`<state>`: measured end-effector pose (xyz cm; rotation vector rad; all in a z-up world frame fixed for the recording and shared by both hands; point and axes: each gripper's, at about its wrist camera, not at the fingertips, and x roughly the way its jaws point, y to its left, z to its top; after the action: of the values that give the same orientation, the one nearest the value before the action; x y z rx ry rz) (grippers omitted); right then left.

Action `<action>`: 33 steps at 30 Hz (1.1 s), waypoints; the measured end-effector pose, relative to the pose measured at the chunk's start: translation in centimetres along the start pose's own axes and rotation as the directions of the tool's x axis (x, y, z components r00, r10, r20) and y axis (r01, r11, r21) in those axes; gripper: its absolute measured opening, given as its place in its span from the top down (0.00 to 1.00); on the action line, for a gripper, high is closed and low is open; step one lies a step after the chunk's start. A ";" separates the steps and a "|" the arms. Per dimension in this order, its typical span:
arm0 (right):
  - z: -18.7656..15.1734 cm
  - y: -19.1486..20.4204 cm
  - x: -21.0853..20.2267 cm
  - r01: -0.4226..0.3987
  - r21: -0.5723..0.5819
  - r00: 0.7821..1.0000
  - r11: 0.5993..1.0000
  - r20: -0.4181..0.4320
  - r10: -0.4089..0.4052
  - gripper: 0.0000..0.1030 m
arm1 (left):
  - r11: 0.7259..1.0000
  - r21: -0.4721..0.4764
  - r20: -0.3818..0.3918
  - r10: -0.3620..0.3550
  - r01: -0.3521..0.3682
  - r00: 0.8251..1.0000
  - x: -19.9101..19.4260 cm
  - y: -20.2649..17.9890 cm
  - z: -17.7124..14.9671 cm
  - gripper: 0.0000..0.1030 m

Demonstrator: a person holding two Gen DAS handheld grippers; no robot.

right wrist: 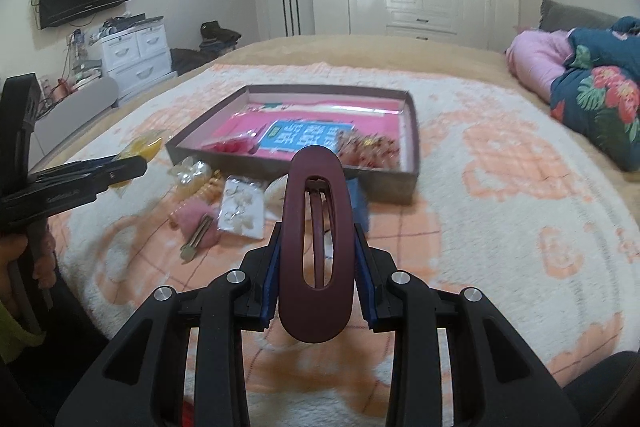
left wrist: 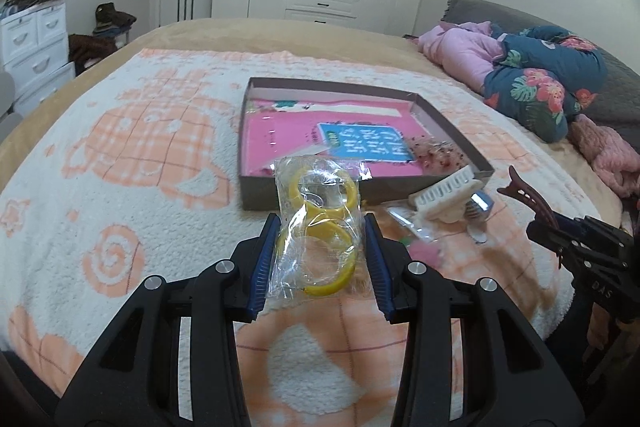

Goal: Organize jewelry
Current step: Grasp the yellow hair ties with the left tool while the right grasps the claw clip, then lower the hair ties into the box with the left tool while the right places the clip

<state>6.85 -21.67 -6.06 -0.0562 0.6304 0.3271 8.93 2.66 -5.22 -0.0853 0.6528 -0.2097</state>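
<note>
The left gripper [left wrist: 320,227] is clamped on a clear plastic bag [left wrist: 316,227] that holds 2 yellow rings, its blue pads pressing the bag from both sides, lifted above the blanket [left wrist: 120,155] on the bed. The right gripper [right wrist: 318,239] is clamped on a dark red hair clip [right wrist: 316,239], which stands up between the pads with its long slot facing the camera. Ahead of both lies a shallow cardboard box [right wrist: 412,131] on the blanket, with a pink and blue printed sheet on its floor and some small reddish pieces near its right wall. In front of the box, on the blanket, lies a loose group of other pieces: a white comb-like clip [left wrist: 444,193], a pink fluffy hair clip [right wrist: 198,223], a card of pale earrings [right wrist: 242,207] and a small clear bag [right wrist: 192,171] beside an orange spiral tie. At the far right of the bed lies a heap of pink and flowered bedding [left wrist: 536,75].
</note>
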 end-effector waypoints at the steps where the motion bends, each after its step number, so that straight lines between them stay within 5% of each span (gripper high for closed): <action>1: 0.1 -0.1 0.0 0.008 0.000 1.000 1.000 0.007 -0.008 0.70 | 1.000 0.003 0.001 -0.006 0.006 1.000 0.0 -0.2 0.1 0.68; 33: 3.2 -4.9 0.3 0.114 0.063 0.989 0.991 0.091 -0.120 0.70 | 0.995 0.053 0.052 -0.090 0.088 0.995 4.0 -4.1 4.8 0.68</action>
<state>10.45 -25.70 -3.86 -0.0226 0.5398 0.1968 14.28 -2.13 -3.20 -0.0708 0.5894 -0.3088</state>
